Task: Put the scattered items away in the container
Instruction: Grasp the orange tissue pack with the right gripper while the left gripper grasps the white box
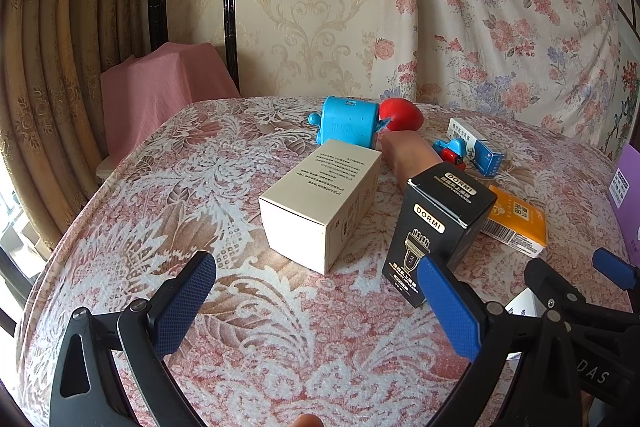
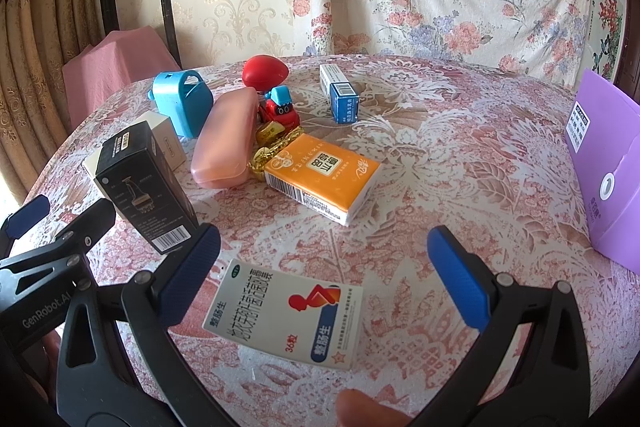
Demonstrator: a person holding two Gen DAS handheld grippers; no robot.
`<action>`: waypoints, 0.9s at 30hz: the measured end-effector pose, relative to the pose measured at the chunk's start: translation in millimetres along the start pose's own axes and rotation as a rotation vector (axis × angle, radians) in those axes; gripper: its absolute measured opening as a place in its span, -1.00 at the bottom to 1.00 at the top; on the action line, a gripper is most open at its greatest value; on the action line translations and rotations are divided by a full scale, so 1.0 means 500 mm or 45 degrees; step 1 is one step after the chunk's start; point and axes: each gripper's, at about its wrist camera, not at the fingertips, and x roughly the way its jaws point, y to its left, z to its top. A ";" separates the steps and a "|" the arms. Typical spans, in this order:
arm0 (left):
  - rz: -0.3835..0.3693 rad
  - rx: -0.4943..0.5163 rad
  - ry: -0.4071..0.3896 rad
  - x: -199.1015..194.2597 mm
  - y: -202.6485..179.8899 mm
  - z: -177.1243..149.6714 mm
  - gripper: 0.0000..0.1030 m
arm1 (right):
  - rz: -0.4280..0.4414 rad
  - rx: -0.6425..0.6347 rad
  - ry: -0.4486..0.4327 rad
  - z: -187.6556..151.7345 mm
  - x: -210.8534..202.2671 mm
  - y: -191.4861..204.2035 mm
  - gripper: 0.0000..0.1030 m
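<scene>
1. Both tools hover low over the near edge of the surface (image 2: 460, 131), which wears a patterned lace cloth. The left gripper (image 1: 320, 291) and the right gripper (image 2: 324, 267) each have their jaws spread wide, nothing between them.
2. Directly under the right gripper lies a flat white medicine box (image 2: 286, 315), near the front edge. It looks like light, stiff cardboard; I would pinch it across its narrow width, since lying flat it offers little height and the cloth may bunch.
3. The black DORMI box (image 1: 436, 227) stands tilted just ahead of the left gripper's right finger. Tall and probably light, it may topple; a hold across its mid-body seems safest.
4. The cream box (image 1: 324, 203) lies on its side to the left, rigid and easy to grip across its short faces.
5. Further off sit the orange tissue pack (image 2: 324, 175), soft and squashy, a smooth pink case (image 2: 226, 143) likely to slip, a small toy car (image 2: 278, 109), a blue toy can (image 2: 182, 103), a red ball-like toy (image 2: 264, 73) and a blue-and-white box (image 2: 340, 93).
6. The purple container (image 2: 604, 167) stands at the far right edge.
</scene>
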 end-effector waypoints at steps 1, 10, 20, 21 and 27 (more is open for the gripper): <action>-0.004 -0.002 0.003 0.001 0.001 0.000 0.97 | 0.003 0.002 0.005 0.000 0.001 -0.001 1.00; -0.126 -0.007 0.089 0.028 0.022 0.002 0.97 | 0.074 -0.110 0.121 0.018 0.032 -0.003 1.00; -0.251 0.153 0.160 0.073 0.036 0.025 0.95 | 0.229 -0.397 0.161 0.085 0.106 -0.039 1.00; -0.262 0.159 0.165 0.078 0.039 0.029 0.89 | 0.245 -0.424 0.164 0.089 0.115 -0.037 1.00; -0.316 0.175 0.211 0.115 0.051 0.048 0.66 | 0.304 -0.499 0.241 0.098 0.175 -0.036 1.00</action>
